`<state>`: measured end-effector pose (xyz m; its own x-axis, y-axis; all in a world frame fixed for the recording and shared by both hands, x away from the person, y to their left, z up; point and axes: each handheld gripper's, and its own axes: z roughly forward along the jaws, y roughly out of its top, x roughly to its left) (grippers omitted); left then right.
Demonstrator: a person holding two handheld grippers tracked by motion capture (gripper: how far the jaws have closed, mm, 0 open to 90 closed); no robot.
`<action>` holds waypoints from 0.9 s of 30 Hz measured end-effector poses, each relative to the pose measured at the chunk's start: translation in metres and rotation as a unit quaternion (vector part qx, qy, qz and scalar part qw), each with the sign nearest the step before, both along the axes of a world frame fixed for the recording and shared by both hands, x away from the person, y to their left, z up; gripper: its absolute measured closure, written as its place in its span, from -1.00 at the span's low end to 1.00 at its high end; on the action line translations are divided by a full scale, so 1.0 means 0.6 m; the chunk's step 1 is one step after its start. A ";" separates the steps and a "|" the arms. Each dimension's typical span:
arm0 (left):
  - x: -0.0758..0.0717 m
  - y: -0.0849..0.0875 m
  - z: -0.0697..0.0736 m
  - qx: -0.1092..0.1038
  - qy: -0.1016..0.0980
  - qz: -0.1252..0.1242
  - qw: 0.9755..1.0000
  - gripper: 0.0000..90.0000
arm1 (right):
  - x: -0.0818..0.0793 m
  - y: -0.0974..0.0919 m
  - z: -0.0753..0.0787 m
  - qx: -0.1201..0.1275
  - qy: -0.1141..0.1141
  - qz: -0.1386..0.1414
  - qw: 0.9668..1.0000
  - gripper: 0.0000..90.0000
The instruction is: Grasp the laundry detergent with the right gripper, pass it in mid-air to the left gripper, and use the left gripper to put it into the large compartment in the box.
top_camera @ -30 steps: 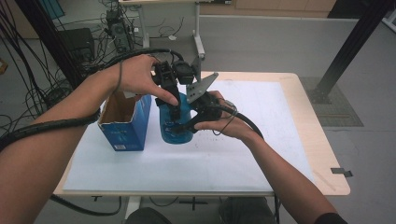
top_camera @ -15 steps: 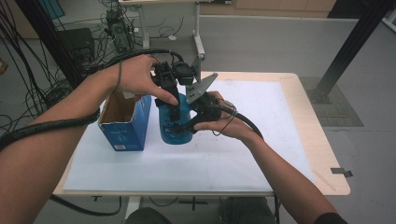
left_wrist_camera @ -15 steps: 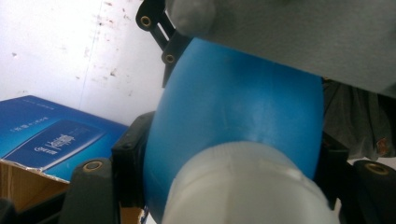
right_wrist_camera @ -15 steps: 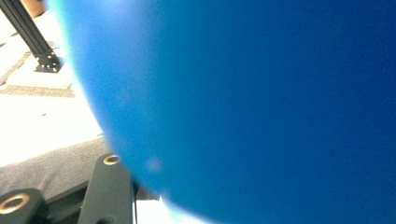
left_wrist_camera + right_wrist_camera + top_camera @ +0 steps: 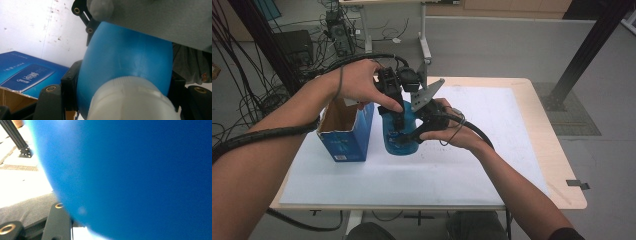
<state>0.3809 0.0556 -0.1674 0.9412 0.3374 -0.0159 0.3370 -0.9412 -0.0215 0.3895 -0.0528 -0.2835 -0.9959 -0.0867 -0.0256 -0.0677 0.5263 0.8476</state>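
A blue plastic bottle [image 5: 396,136] with a white cap [image 5: 127,100] stands upright on the white mat. My left gripper [image 5: 398,116] comes down on it from above; its jaws have just been closing and now press on the bottle's top at the cap, one black jaw on each side of it in the left gripper view. From the right, my right gripper [image 5: 411,136] is shut on the bottle's body, low down. The bottle's blue wall [image 5: 137,175] is right in front of the right gripper's camera, with one finger [image 5: 58,221] against it.
An open blue cardboard box [image 5: 346,140] stands just left of the bottle, close to my left hand. The mat lies on a wooden table [image 5: 557,165]. Black cables trail off the table's left side. Desk legs and a dark post stand behind the table.
The left gripper's jaws have drawn in on the bottle's top. Both hands and the bottle stay where they were.
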 end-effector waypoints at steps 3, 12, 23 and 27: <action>0.000 0.000 0.000 0.001 0.000 0.000 1.000 -0.24 | 0.000 0.000 -0.001 0.001 0.001 0.000 1.000 -0.04; 0.000 -0.002 -0.001 -0.002 -0.002 0.000 1.000 -0.24 | 0.001 -0.001 -0.002 0.005 0.002 0.000 1.000 -0.04; -0.001 -0.003 -0.004 0.003 0.007 0.002 1.000 -0.23 | -0.002 -0.001 -0.006 0.004 0.005 0.003 1.000 -0.04; -0.001 -0.003 -0.007 0.002 0.009 0.003 1.000 -0.23 | -0.002 -0.001 -0.008 0.003 0.007 0.004 1.000 -0.04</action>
<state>0.3804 0.0536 -0.1713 0.9386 0.3436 -0.0310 0.3427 -0.9389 -0.0311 0.3882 -0.0536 -0.2885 -0.9954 -0.0948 -0.0123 -0.0601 0.5198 0.8521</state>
